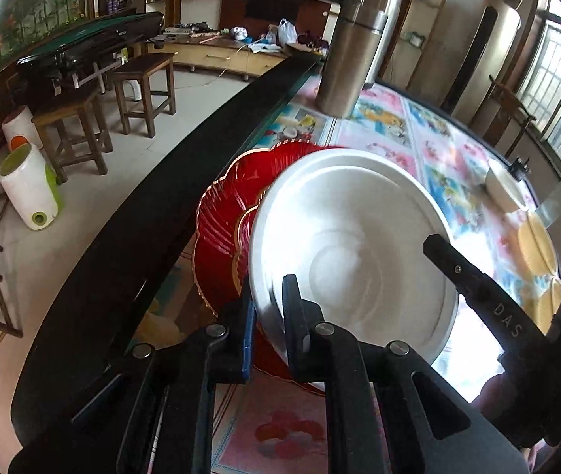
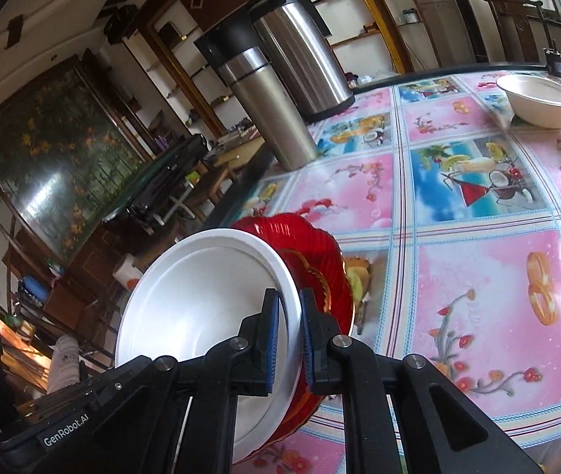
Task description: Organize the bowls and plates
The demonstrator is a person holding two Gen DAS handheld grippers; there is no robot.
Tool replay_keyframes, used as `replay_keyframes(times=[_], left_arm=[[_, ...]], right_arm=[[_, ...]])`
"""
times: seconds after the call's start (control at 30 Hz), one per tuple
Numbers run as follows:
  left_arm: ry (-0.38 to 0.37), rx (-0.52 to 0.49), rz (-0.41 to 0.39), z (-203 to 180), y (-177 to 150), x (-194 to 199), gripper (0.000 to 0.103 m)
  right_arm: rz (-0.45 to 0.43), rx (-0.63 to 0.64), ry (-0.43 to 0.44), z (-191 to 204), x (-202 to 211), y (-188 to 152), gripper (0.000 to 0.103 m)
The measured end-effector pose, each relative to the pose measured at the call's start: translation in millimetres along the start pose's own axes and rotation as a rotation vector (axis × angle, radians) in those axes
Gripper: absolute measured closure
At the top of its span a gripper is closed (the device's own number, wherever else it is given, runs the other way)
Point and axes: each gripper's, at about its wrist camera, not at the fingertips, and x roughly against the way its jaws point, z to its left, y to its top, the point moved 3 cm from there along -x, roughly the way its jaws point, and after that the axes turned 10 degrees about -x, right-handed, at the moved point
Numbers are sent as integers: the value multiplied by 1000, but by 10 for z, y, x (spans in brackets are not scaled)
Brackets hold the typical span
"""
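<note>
Nearest me, my left tool is clamped on the near rim of one white plate, and my right tool pinches the same plate's opposite rim. The plate is tilted, over one red scalloped plate beneath it. Whether the two touch I cannot tell. Both are at the edge of the surface, which wears a pink and blue patterned cloth. Farther on stand two steel flasks: a slim one and a wider one behind it. Far across sits one cream bowl, with yellow dishes near it.
</note>
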Motion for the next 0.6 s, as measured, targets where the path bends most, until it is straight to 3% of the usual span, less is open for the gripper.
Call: replay_keyframes(times=[0.2, 0.27, 0.33, 0.43, 0.53, 0.57, 0.6], left_arm=[[50, -13, -3, 3, 0, 9, 87], [77, -10, -11, 26, 7, 29, 75], [103, -3, -27, 55, 16, 66, 72], [166, 14, -50, 126, 26, 143, 51], [243, 41, -114, 230, 24, 330, 49], [253, 48, -128, 260, 21, 382, 49], [256, 56, -147, 283, 22, 461, 49]], right_arm=[[0, 44, -20, 23, -25, -43, 93], [6, 57, -36, 19, -66, -54, 93], [-3, 73, -47, 19, -78, -53, 93], [-10, 88, -50, 22, -85, -50, 93], [-26, 88, -51, 7, -71, -24, 92], [-35, 82, -41, -6, -31, 5, 91], [-43, 68, -25, -26, 15, 43, 80]])
